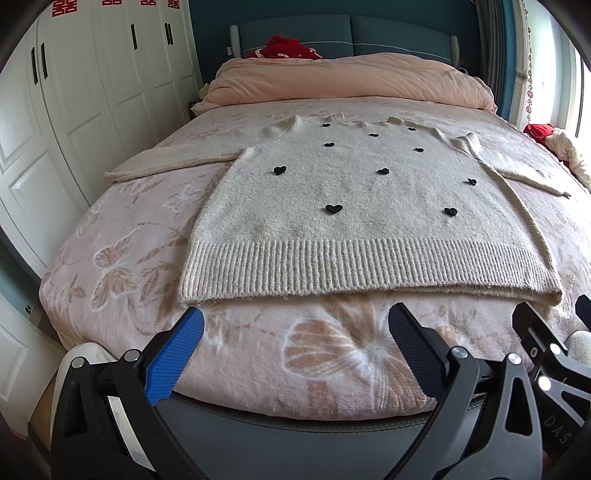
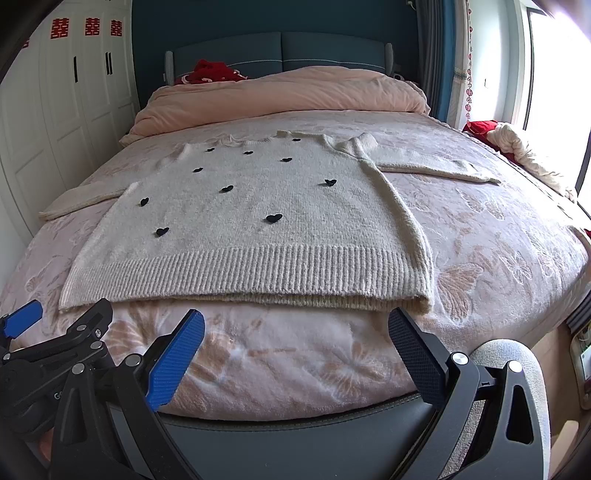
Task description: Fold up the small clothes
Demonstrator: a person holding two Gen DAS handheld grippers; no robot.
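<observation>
A: Tool state?

B: Left gripper [image 1: 295,325] is spread wide, nothing held. Right gripper [image 2: 295,325] is spread wide too, nothing held. Both are hung over the foot edge of the bed [image 1: 122,236], fingers pointed toward the headboard [image 1: 343,33].

A: Task item?

B: Cream sweater [image 1: 354,206] with black hearts is laid flat, front up, just ahead of both tools. Ribbed hem [image 1: 369,262] is nearest the fingertips, apart from them, not touched. In the left view the hem's left corner is seen just ahead of the blue finger [image 1: 177,354]. In the right view the hem's right corner is seen just ahead of the dark finger [image 2: 413,354].

A: Sleeves?

B: Both are spread outward: left sleeve [image 1: 166,162] out to the tool's left, right sleeve [image 2: 424,162] out to the tool's right. Collar is at the far end.

A: Rest?

B: Pink floral blanket [image 2: 480,229] is spread under the sweater. Peach duvet [image 2: 280,92] is bunched beyond it, red cloth [image 2: 214,70] behind that. White wardrobe [image 1: 74,110] is seen far left.
</observation>
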